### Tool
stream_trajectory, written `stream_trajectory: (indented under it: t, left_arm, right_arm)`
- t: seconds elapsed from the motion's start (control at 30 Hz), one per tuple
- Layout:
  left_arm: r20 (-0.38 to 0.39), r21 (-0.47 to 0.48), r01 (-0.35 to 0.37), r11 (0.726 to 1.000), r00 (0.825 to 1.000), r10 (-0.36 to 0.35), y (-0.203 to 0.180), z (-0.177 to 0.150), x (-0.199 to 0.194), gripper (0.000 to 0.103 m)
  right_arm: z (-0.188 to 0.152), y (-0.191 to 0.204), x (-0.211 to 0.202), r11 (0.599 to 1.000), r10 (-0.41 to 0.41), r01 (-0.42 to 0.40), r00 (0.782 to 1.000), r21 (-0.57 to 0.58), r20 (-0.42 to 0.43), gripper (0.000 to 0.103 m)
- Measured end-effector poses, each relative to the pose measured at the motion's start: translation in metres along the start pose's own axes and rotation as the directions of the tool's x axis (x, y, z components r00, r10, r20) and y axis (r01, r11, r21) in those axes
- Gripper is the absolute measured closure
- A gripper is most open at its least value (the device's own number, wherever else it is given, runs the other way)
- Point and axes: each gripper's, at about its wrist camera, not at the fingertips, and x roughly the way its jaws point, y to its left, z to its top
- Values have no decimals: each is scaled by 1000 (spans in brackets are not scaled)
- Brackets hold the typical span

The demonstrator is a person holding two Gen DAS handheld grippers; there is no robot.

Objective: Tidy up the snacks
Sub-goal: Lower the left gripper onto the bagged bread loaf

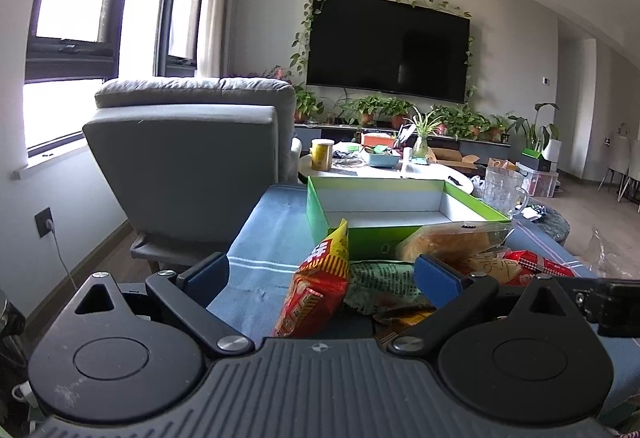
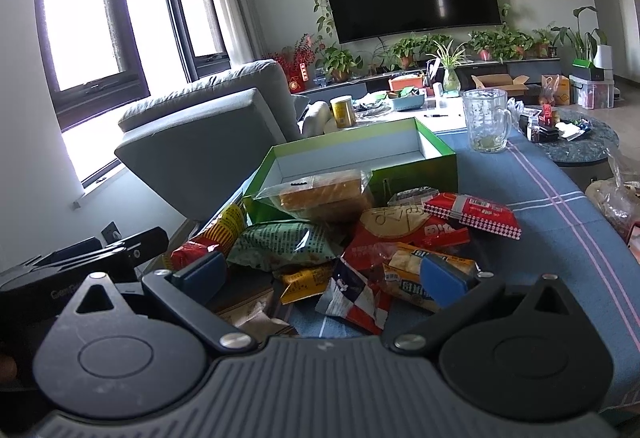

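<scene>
An empty green box (image 1: pixel 360 238) (image 2: pixel 416 162) with a white inside stands on the blue cloth, behind a heap of snack packs. The heap holds a clear bag of bread (image 2: pixel 324 194) (image 1: pixel 448 238), a green-printed bag (image 2: pixel 288 242) (image 1: pixel 380 282), a red-and-yellow bag (image 1: pixel 320 286) (image 2: pixel 208 242), a red bag with a biscuit picture (image 2: pixel 400 230) and a flat red pack (image 2: pixel 472 214). My left gripper (image 1: pixel 322 274) is open around the red-and-yellow bag, not touching it. My right gripper (image 2: pixel 324 274) is open above the near packs.
A glass mug (image 2: pixel 486 120) (image 1: pixel 502 190) stands right of the box. A grey armchair (image 1: pixel 192 158) is to the left, past the table edge. A yellow can (image 2: pixel 344 112) and other clutter sit on a white table behind. A plastic bag (image 2: pixel 616 198) lies at far right.
</scene>
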Motion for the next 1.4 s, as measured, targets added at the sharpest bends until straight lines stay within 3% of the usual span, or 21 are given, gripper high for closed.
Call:
stream_trajectory:
  t: [0.2, 0.5, 0.7, 0.8, 0.9, 1.03, 1.1, 1.23, 1.33, 1.4]
  left_arm:
    - [5, 4, 32, 999, 999, -32, -4, 8, 7, 4]
    - [-56, 21, 96, 995, 994, -95, -18, 15, 34, 4]
    - [-34, 16, 174, 985, 984, -173, -38, 40, 54, 4]
    - [-62, -9, 195, 981, 979, -195, -45, 47, 71, 5]
    - [-117, -36, 235, 971, 964, -238, -48, 49, 89, 5]
    - [-202, -133, 268, 954, 935, -291, -42, 52, 116, 19]
    - [-224, -175, 286, 942, 920, -321, -40, 55, 127, 19]
    - [-266, -197, 298, 934, 901, -343, -41, 54, 139, 24]
    - [-324, -213, 315, 925, 870, -371, -41, 44, 146, 32]
    - [-346, -238, 328, 914, 851, -395, -39, 37, 148, 31]
  right_arm:
    - [8, -6, 8, 1000, -10, 10, 1000, 19, 8, 16]
    - [18, -22, 26, 998, -21, 22, 1000, 53, -16, 16]
    - [49, -46, 37, 987, 92, -83, 994, 140, -63, 16]
    - [63, -54, 41, 982, 123, -112, 990, 152, -65, 16]
    - [72, -60, 50, 978, 143, -129, 986, 161, -80, 16]
    - [83, -74, 72, 954, 183, -139, 972, 265, -149, 16]
    - [89, -77, 82, 945, 192, -135, 966, 297, -174, 17]
    - [96, -71, 97, 950, 183, -115, 959, 290, -217, 17]
    - [89, -70, 111, 947, 190, -103, 943, 303, -272, 17]
    - [82, -72, 118, 937, 206, -99, 931, 335, -301, 17]
